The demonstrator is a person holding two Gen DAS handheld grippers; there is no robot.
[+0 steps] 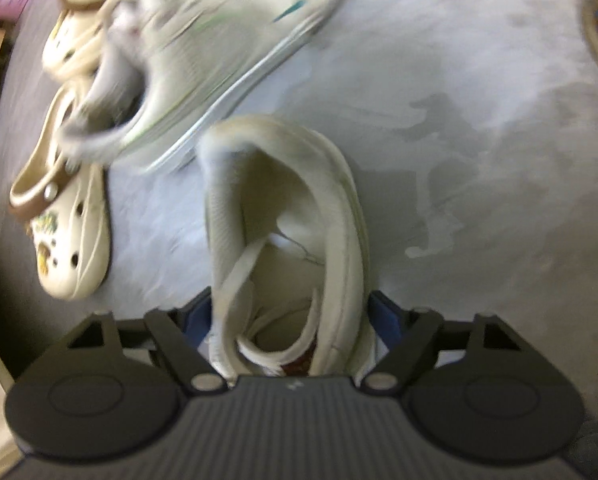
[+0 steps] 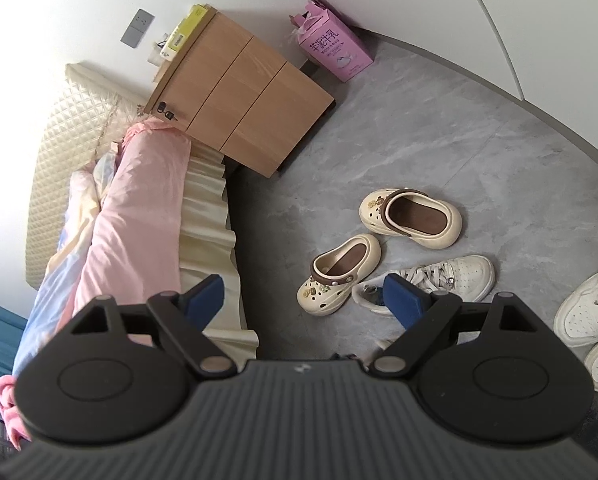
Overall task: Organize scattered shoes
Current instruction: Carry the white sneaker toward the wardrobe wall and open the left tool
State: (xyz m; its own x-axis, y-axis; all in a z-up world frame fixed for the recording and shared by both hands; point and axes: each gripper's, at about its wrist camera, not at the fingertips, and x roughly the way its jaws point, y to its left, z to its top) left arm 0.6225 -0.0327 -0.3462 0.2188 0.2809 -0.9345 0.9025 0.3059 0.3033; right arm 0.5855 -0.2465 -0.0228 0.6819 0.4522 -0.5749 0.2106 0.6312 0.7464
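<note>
Containers: pink carton (image 2: 333, 46) stands on the floor against the wall beside the wooden cabinet (image 2: 239, 96), top flaps open, contents not visible; the cabinet's fronts are shut, yellow packet (image 2: 185, 26) on top. Left gripper (image 1: 289, 312) points steeply down over a cream sneaker (image 1: 287, 216) on the grey floor (image 1: 479, 140); the sneaker's collar and laces sit between the two blue pads (image 1: 383, 314), which stand just beside its sides; picture is blurred, so contact cannot be confirmed, and the grip state cannot be told. A second white sneaker (image 1: 219, 48) lies just beyond it, tilted, and a cream clog (image 1: 69, 224) with a brown strap lies to the left. Right gripper (image 2: 303, 298) hangs wide open, nothing between its pads, above the floor next to the bed (image 2: 139, 216); ahead of it lie two cream clogs (image 2: 343, 276), near each other but pointing different ways, with a laced white sneaker (image 2: 455, 276) just beside the nearer clog; two more white sneakers (image 2: 591, 308) sit at the right edge, partly cut off.
</note>
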